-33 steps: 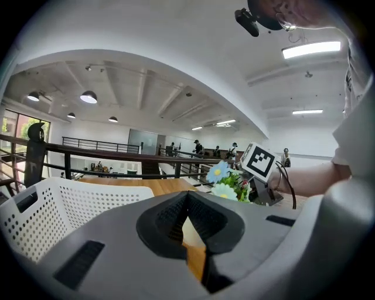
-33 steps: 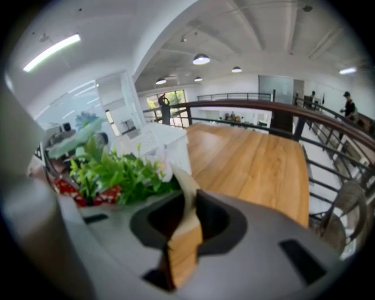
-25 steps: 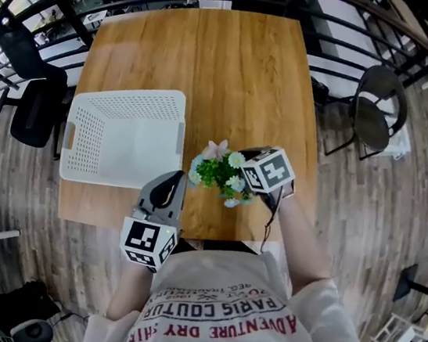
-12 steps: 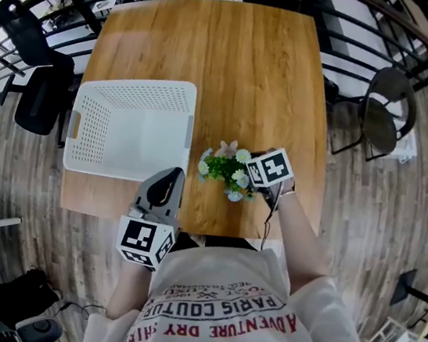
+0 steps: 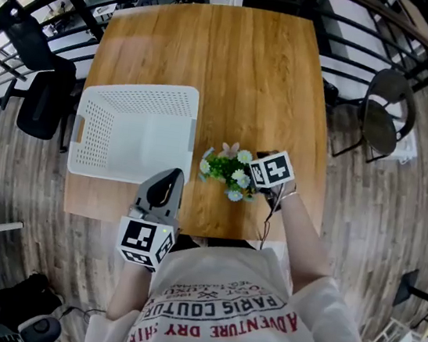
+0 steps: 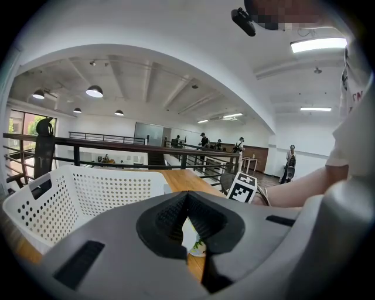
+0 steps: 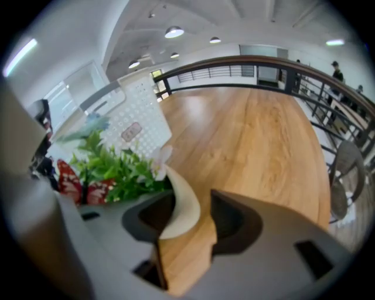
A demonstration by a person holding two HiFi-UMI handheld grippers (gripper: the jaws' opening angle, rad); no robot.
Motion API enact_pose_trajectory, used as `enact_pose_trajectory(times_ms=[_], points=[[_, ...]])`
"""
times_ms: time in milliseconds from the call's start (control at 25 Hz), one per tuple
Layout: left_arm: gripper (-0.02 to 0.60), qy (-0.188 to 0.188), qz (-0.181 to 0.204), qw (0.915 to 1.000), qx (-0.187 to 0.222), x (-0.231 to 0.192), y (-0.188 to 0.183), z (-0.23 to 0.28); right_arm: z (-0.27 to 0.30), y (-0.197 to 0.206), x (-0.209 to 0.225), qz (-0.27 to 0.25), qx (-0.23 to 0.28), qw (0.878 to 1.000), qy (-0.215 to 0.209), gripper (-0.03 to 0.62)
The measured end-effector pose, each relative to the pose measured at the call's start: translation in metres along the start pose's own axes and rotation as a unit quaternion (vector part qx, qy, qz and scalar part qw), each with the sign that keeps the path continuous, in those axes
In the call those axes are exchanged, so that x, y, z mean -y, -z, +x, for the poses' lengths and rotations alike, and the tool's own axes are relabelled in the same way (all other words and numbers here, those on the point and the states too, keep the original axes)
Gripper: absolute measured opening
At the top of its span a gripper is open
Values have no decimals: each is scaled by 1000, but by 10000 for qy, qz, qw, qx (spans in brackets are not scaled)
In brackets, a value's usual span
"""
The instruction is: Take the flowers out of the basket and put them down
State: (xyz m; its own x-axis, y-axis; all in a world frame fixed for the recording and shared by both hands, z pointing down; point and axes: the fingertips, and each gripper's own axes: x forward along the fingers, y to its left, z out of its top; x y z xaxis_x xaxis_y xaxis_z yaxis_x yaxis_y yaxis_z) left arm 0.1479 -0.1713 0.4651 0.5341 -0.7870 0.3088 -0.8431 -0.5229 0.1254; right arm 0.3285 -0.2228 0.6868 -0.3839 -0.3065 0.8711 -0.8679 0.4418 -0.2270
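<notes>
Since a second ago, the right gripper [image 5: 251, 179] has sunk with the flowers [image 5: 225, 169] toward the desk [image 5: 243, 75], and its jaws have just been opening. The flowers are a small bunch of green leaves with white and pale pink blooms in a cream pot, standing on the desk just right of the basket [image 5: 94, 122]. Only the right gripper view shows the pot's curved rim between the parted jaws, against the left one and clear of the right; in the head view the marker cube covers it. The left gripper [image 5: 168, 183] hovers at the desk's near edge, jaws together and holding nothing. The white perforated basket sits on the desk's left side; its bare floor shows in the head view.
</notes>
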Motion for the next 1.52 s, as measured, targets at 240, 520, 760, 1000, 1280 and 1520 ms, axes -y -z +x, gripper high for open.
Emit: enact_pose_trajectory(times_ms=[240,520,760,1000,1280,1520], points=[[26,-6,3,9999,143,-18,-11,-9,-15,-9,-4,-52,172,9991,371,213],[26,104,184,9991,358,-48,-42,-16,-77,-52,-11,241,1031,9896,970,134],[26,229,241,9982,500,-75,-55,-27,-137,-106,-42,385,2295,9625,1394,40],[26,279,301,9970,649,-106,-70,-47,-168,-144,-96,47,3094,9364,1658,34],[26,182,240,9964,797,-143,-76,-57,-187,-175,-178,-589,4060,9000,1470,29],[26,267,376,9956,816,-155,-78,-59,-191,-181,-207,-560,4623,8759,1265,28]])
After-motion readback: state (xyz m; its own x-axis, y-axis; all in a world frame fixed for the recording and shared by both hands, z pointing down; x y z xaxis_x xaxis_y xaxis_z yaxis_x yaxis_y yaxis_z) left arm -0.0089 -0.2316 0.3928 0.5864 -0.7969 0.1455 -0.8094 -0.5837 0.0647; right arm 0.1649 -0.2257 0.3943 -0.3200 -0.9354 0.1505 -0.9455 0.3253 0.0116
